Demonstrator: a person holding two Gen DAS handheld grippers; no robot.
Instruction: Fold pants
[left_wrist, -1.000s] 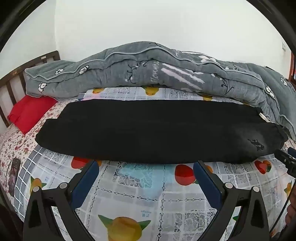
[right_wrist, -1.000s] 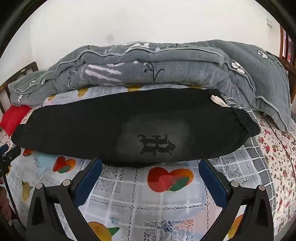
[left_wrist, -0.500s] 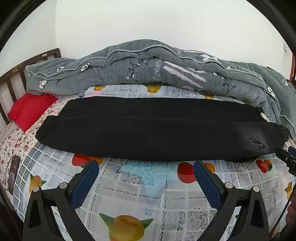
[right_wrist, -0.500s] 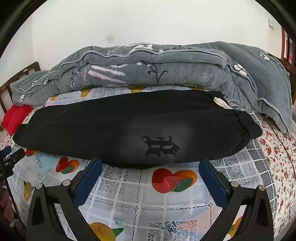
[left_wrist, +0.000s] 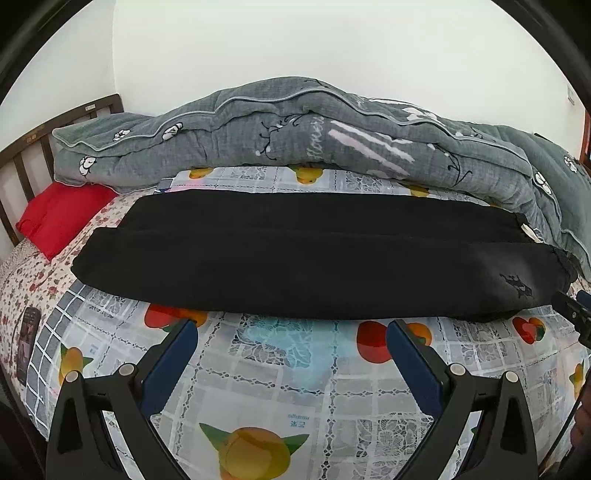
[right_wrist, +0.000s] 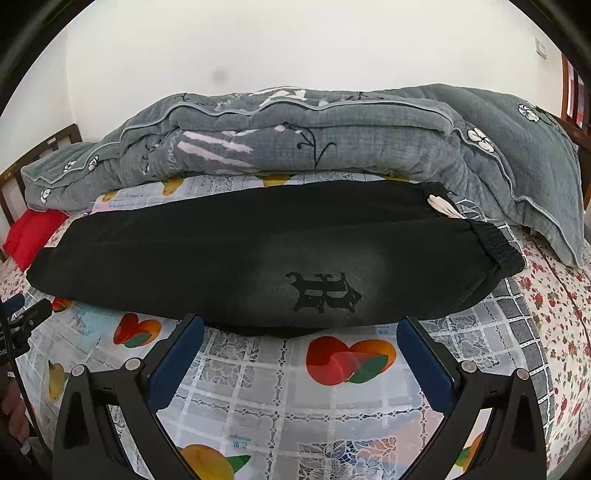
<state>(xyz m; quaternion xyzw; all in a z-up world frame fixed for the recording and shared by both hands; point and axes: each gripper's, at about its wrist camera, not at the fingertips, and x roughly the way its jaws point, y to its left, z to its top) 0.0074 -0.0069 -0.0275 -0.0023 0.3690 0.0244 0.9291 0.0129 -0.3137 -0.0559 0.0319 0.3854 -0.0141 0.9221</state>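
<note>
- My left gripper (left_wrist: 290, 325) has its blue-padded fingers (left_wrist: 168, 363) spread wide apart, nothing between them, hovering over the fruit-print bedsheet (left_wrist: 295, 387) just short of the near edge of the pants.
- My right gripper (right_wrist: 301, 321) is the same story: fingers (right_wrist: 424, 365) wide apart, empty, tips just at the near edge of the fabric.
- The black pants (left_wrist: 295, 258) lie flat across the bed, left to right, folded lengthwise with one leg on the other.
- From the right wrist camera the pants (right_wrist: 240, 258) show a black gothic logo (right_wrist: 323, 291) near me, on a faded grey patch.
- The elastic waistband (right_wrist: 496, 247) sits at the right end, with a white drawstring tip (right_wrist: 441, 206) poking out on the far side.
- Beyond the pants, a grey flowered quilt (left_wrist: 295, 129) is bunched along the far side, against the wall.
- A red pillow (left_wrist: 61, 218) is far left, by the wooden headboard (left_wrist: 26, 147).
- A phone (left_wrist: 27, 339) lies on the sheet at the left edge.
</note>
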